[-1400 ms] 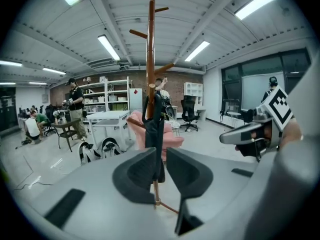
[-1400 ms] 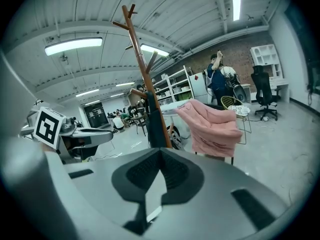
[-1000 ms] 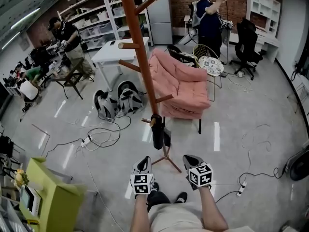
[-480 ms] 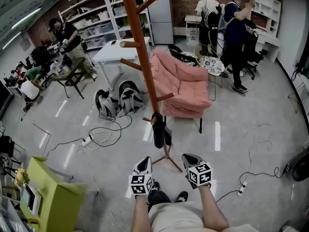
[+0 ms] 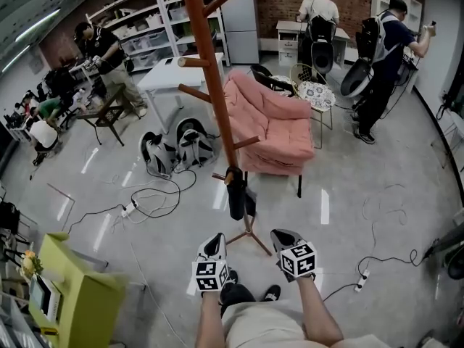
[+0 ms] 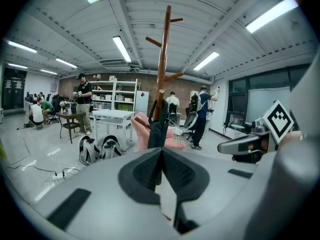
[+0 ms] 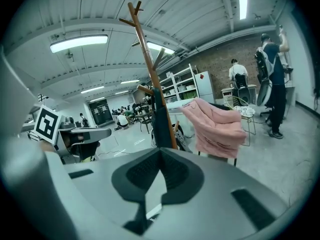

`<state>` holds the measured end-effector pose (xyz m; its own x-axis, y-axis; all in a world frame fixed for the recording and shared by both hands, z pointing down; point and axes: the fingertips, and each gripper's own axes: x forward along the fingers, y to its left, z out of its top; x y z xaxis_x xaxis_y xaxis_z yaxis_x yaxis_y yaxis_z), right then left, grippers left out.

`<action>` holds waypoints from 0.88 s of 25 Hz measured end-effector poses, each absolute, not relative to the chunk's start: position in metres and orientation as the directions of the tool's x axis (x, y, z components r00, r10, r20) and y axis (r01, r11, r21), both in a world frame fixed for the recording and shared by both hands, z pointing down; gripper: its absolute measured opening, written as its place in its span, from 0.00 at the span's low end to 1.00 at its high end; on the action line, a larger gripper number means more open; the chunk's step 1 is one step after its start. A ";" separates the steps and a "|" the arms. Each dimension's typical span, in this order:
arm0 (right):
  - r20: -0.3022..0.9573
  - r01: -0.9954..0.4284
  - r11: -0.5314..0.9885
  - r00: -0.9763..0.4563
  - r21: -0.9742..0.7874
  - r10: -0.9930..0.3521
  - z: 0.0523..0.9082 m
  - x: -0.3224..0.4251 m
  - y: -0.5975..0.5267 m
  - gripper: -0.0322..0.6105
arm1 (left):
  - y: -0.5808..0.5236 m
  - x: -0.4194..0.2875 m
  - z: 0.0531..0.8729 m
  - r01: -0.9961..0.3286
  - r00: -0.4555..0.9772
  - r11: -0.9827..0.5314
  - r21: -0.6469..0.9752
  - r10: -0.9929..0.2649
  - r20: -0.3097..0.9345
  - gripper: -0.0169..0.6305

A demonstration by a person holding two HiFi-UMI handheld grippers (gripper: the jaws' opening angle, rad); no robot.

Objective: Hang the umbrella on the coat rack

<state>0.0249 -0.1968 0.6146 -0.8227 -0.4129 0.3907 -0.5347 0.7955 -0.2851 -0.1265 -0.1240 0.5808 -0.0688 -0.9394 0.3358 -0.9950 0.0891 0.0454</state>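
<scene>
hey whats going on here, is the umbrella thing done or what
A person stands facing the wooden coat rack with a tool in each hand. The dark folded umbrella already hangs from a low peg on it. The left tool and right tool are both shut and empty, held short of the rack, so the hanging looks done.

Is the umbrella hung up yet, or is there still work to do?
Looks done: the dark folded umbrella hangs from a low peg of the wooden coat rack. Nothing is in hand: the left gripper and right gripper are both shut and empty, short of the rack. Nothing appears left to do.
</scene>
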 end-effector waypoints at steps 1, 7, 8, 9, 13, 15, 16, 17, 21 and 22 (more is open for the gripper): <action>0.388 -0.531 0.798 -0.825 -0.285 -0.411 0.614 0.024 -0.197 0.06 | -0.124 -0.128 0.579 -0.995 -0.072 0.091 0.042 -0.941 0.331 0.04; 0.387 -0.522 0.805 -0.830 -0.283 -0.402 0.615 0.020 -0.197 0.06 | -0.129 -0.129 0.579 -0.996 -0.070 0.086 0.030 -0.937 0.342 0.04; 0.387 -0.522 0.805 -0.830 -0.282 -0.402 0.614 0.020 -0.198 0.06 | -0.129 -0.129 0.579 -0.996 -0.069 0.084 0.029 -0.936 0.344 0.04; 0.386 -0.522 0.805 -0.830 -0.282 -0.403 0.613 0.020 -0.198 0.06 | -0.130 -0.128 0.580 -0.996 -0.067 0.081 0.027 -0.936 0.346 0.04; 0.388 -0.525 0.803 -0.828 -0.283 -0.405 0.613 0.022 -0.199 0.05 | -0.132 -0.126 0.579 -0.997 -0.060 0.071 0.020 -0.935 0.350 0.04; 0.390 -0.525 0.803 -0.827 -0.283 -0.404 0.614 0.022 -0.200 0.06 | -0.133 -0.126 0.579 -0.997 -0.062 0.073 0.017 -0.934 0.351 0.04; 0.390 -0.525 0.802 -0.828 -0.283 -0.404 0.614 0.022 -0.200 0.06 | -0.134 -0.126 0.579 -0.997 -0.063 0.074 0.017 -0.934 0.351 0.04; 0.389 -0.525 0.802 -0.828 -0.284 -0.404 0.614 0.022 -0.201 0.06 | -0.134 -0.125 0.579 -0.997 -0.062 0.073 0.018 -0.934 0.351 0.04; 0.385 -0.521 0.803 -0.831 -0.288 -0.401 0.613 0.022 -0.201 0.06 | -0.136 -0.123 0.580 -0.997 -0.056 0.068 0.021 -0.936 0.349 0.04; 0.382 -0.519 0.804 -0.833 -0.291 -0.400 0.613 0.022 -0.202 0.06 | -0.136 -0.123 0.580 -0.997 -0.058 0.070 0.022 -0.935 0.349 0.04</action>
<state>0.0223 -0.2016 0.6132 -0.8331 -0.3995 0.3825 -0.5191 0.8036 -0.2913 -0.1234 -0.1365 0.5801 -0.0579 -0.9352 0.3492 -0.9973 0.0699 0.0217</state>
